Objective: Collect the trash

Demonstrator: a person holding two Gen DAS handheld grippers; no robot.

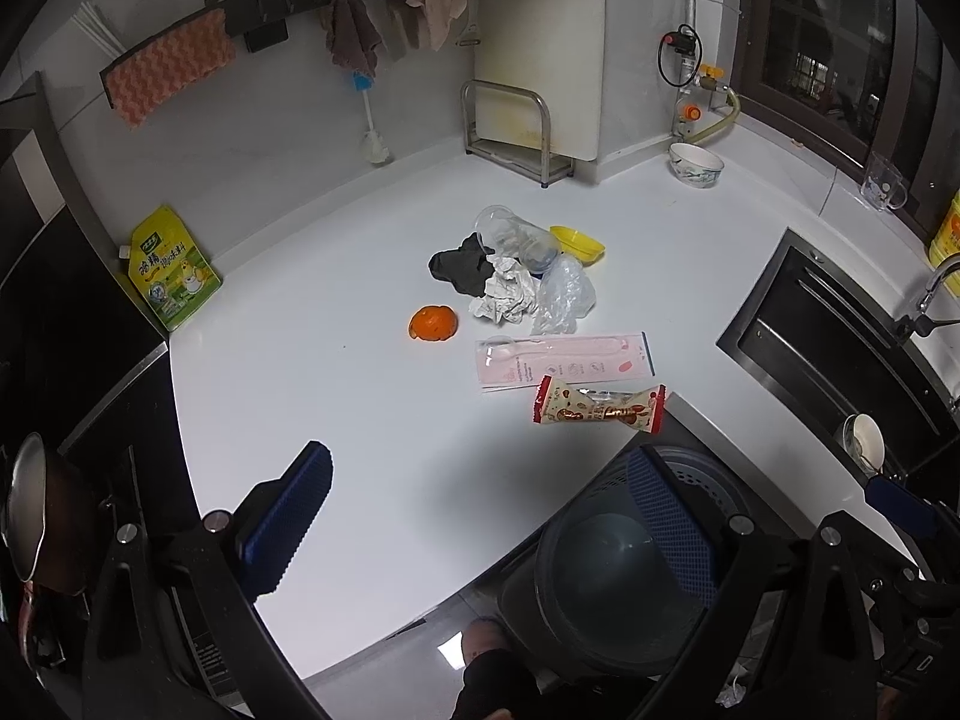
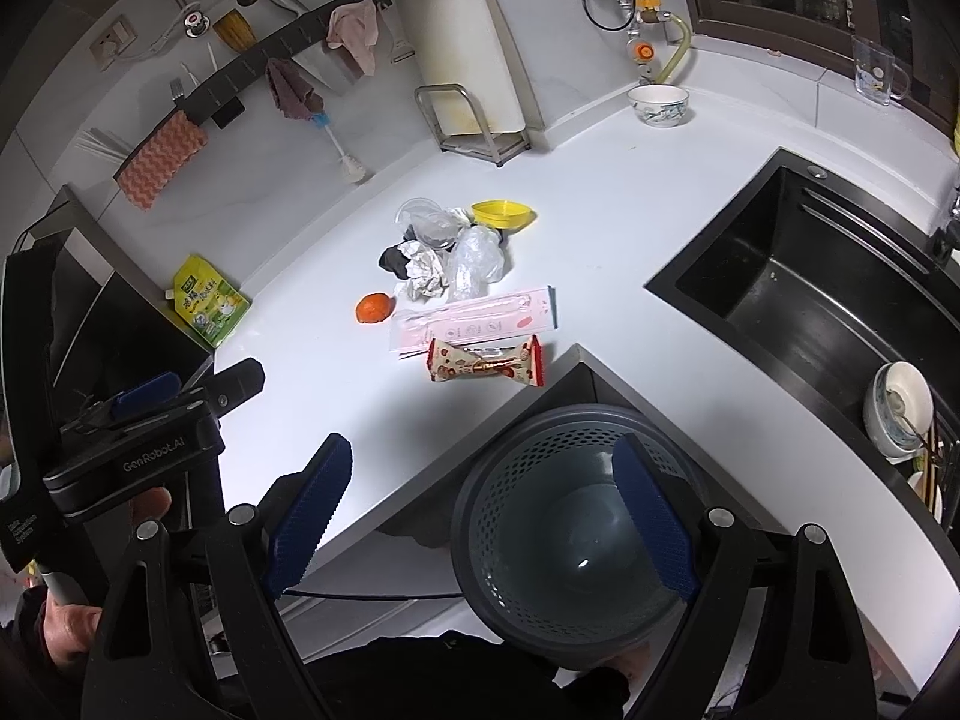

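Dim indoor light from overhead, cool cast. White counter (image 1: 372, 420) brightest, mild glare. Soft shadows under trash pile (image 1: 510, 282). Window (image 1: 834, 48) dark. Strong fisheye bending, black vignette at corners. Near fingers (image 2: 312, 510) slightly soft.

Ahead of both fingers: snack wrapper (image 1: 600, 409) on the table (image 1: 360, 396), toothbrush pack (image 1: 564, 357) touching it behind.
Farther ahead: crumpled paper (image 1: 504, 294), plastic bag (image 1: 564, 294), dark cloth (image 1: 459, 267) and clear cup (image 1: 510, 234) heaped together.
Left of the heap: orange peel (image 1: 432, 322), apart.
Below the right fingers (image 2: 654, 516): bin (image 2: 528, 516), in the table's notch.
Far right: sink (image 2: 828, 294).
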